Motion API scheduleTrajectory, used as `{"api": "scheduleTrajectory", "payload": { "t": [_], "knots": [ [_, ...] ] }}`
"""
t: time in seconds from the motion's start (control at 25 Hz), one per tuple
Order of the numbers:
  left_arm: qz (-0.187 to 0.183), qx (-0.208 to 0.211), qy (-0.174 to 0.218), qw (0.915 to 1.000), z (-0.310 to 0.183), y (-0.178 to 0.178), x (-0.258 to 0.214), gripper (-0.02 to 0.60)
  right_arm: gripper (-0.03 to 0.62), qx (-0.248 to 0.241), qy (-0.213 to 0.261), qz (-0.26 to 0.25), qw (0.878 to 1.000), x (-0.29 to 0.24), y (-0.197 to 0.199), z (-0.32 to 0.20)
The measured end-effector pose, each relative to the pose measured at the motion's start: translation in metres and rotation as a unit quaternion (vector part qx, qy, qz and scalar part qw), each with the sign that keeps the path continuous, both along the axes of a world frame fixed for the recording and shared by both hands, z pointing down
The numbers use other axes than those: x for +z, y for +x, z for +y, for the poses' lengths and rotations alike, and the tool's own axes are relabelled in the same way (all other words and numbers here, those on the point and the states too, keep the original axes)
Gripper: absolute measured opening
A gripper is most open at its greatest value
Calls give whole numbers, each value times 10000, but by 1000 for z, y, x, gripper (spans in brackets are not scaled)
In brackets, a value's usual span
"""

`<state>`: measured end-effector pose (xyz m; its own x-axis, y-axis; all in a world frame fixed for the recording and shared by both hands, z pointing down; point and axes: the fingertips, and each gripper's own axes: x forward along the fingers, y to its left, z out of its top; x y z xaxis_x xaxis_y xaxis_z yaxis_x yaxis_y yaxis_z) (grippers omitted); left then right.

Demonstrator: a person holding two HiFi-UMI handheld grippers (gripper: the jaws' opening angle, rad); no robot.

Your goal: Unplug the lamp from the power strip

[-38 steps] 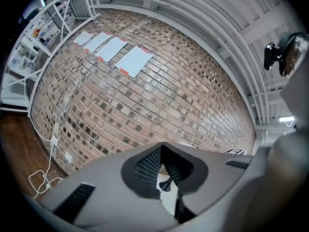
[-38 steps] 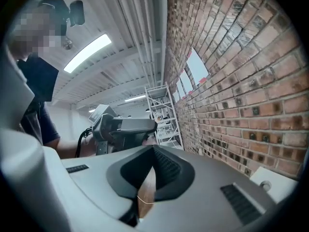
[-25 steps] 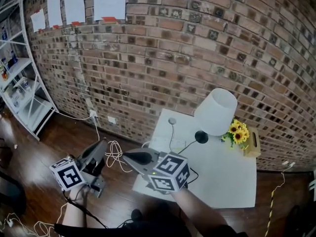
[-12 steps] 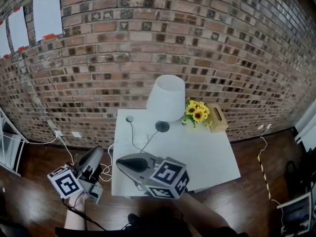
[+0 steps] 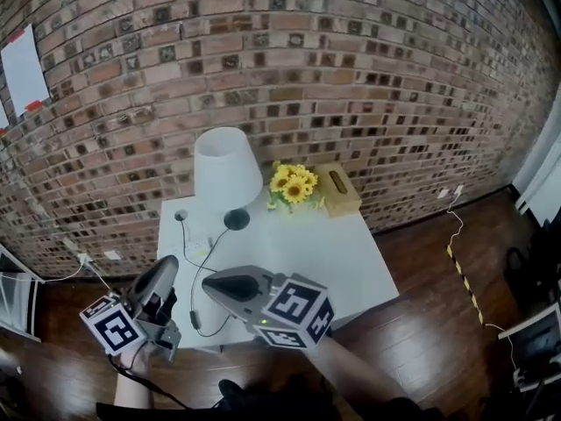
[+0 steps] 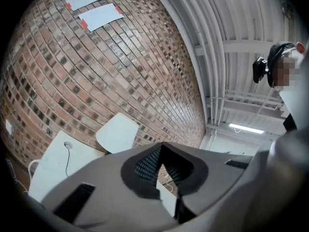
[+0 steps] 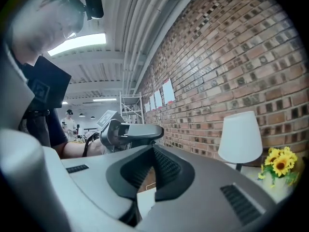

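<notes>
**White lamp (image 5: 228, 169) at the back of the bench (image 5: 324, 253), both hand-held grippers closed on nothing**

The lamp is a white table lamp with a plain tapered shade, wider at the bottom, on a thin stem over a round black base (image 5: 236, 219). It stands upright near the bench's rear left corner, close to the red-brown brick wall (image 5: 351, 77). A thin black cord (image 5: 194, 292) runs from the base across the white square bench top towards its front left edge, where it curls into a loop. No view shows clearly where the cord ends. Just left of the base lies a small round white disc (image 5: 181, 215) with a thin lead of its own. To the right of the lamp are a bunch of yellow sunflowers (image 5: 294, 185) and, beside it, a tan wooden tissue box (image 5: 337, 191).

The left hand-held gripper (image 5: 166, 266) is held roughly level off the bench's front left corner and points towards the wall. Its jaws are pressed together with nothing between them. The right hand-held gripper (image 5: 210, 283) is held over the front left part of the bench, also about level, with its tips over the cord's run. Its jaws meet at the tips and grip nothing. Both are well apart from the lamp.
</notes>
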<state>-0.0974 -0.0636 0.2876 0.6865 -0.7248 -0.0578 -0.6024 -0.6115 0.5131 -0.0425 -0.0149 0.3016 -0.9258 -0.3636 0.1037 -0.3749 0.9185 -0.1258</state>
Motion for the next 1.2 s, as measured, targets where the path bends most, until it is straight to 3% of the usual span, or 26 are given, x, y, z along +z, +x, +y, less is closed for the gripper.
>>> {"api": "scheduleTrajectory", "payload": {
  "t": [0.2,0.48,0.8,1.2],
  "knots": [
    [-254,-6,103,9996,9,53,-2,15,2,61,78,-53,9999,-1,48,2],
    [-1039,10,312,9941,18,107,-7,15,2,129,169,-131,9997,-6,94,7],
    [-1564,412,608,9850,24,178,-12,15,2,186,182,-103,9996,-4,149,17],
    [-1891,1156,742,9723,15,254,3,15,2,880,113,-163,9959,1,215,11]
  ]
}}
